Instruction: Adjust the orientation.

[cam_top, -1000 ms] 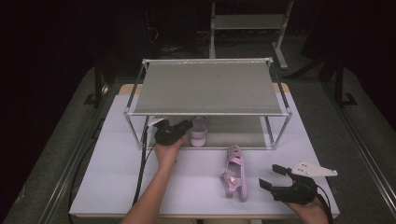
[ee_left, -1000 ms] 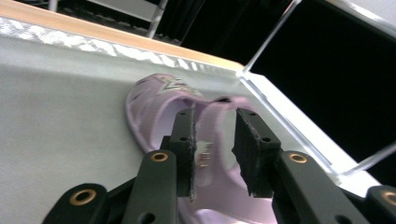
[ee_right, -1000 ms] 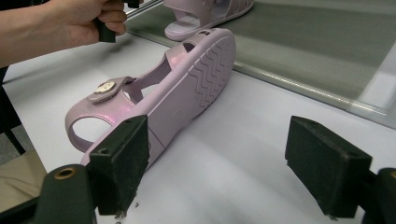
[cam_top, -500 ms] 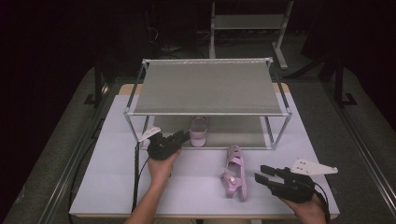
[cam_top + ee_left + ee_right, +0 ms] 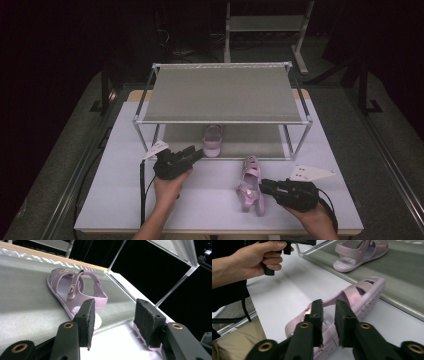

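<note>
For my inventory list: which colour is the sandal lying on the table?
The sandal is light pink-lilac; the right gripper view shows it best.

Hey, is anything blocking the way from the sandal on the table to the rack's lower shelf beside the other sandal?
Nothing visible. The sandal, at the right gripper, faces an open-fronted lower shelf; the shelved sandal leaves room beside it.

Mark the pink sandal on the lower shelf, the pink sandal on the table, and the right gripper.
Pink sandal on shelf (image 5: 212, 140), high view, heel strap.
Pink sandal on table (image 5: 248, 186), high view, upper straps.
Right gripper (image 5: 329, 315), right gripper view, between fingers.
</note>
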The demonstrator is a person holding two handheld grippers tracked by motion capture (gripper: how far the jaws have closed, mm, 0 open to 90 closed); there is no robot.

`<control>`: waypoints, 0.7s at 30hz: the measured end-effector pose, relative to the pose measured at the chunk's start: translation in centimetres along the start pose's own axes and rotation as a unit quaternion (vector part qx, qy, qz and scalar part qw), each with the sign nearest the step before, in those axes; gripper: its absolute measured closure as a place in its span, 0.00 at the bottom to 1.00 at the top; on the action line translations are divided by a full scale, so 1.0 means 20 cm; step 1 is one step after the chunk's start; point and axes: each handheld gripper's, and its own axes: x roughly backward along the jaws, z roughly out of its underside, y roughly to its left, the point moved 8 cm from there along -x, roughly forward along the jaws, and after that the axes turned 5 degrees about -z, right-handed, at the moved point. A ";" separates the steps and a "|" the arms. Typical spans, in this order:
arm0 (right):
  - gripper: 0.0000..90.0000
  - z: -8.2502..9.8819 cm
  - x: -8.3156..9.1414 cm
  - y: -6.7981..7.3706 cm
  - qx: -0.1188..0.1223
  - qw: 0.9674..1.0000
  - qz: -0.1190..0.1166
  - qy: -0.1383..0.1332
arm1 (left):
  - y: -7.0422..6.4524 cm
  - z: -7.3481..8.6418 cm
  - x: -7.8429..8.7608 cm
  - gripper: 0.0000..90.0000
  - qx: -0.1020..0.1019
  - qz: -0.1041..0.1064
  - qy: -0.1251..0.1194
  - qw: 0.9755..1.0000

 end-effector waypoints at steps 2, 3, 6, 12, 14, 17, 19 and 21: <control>0.87 0.00 -0.01 0.01 0.003 1.000 -0.002 0.003 | 0.00 0.00 0.02 0.54 -0.003 0.001 0.003 1.000; 0.87 -0.01 -0.02 0.01 0.004 1.000 -0.003 0.004 | -0.01 0.00 0.03 0.54 -0.003 0.003 0.003 1.000; 0.88 0.00 -0.04 0.02 0.006 1.000 -0.006 0.010 | -0.01 0.00 0.05 0.52 -0.006 0.006 0.006 1.000; 0.90 0.05 -0.09 0.01 0.010 0.999 -0.004 0.038 | -0.03 -0.01 0.12 0.52 -0.014 0.015 0.003 1.000; 0.90 0.06 -0.08 0.00 0.003 1.000 -0.005 0.031 | -0.04 0.00 0.15 0.51 -0.023 0.017 0.008 1.000; 0.90 0.06 -0.05 0.00 0.006 0.999 0.005 0.031 | -0.05 0.00 0.18 0.51 -0.035 0.019 0.011 0.999; 0.90 0.06 -0.03 -0.01 0.007 0.999 0.009 0.031 | -0.04 0.01 0.20 0.51 -0.036 0.020 0.012 0.999; 0.90 0.07 -0.02 -0.01 0.006 0.999 0.013 0.032 | -0.04 0.01 0.21 0.51 -0.036 0.020 0.012 0.999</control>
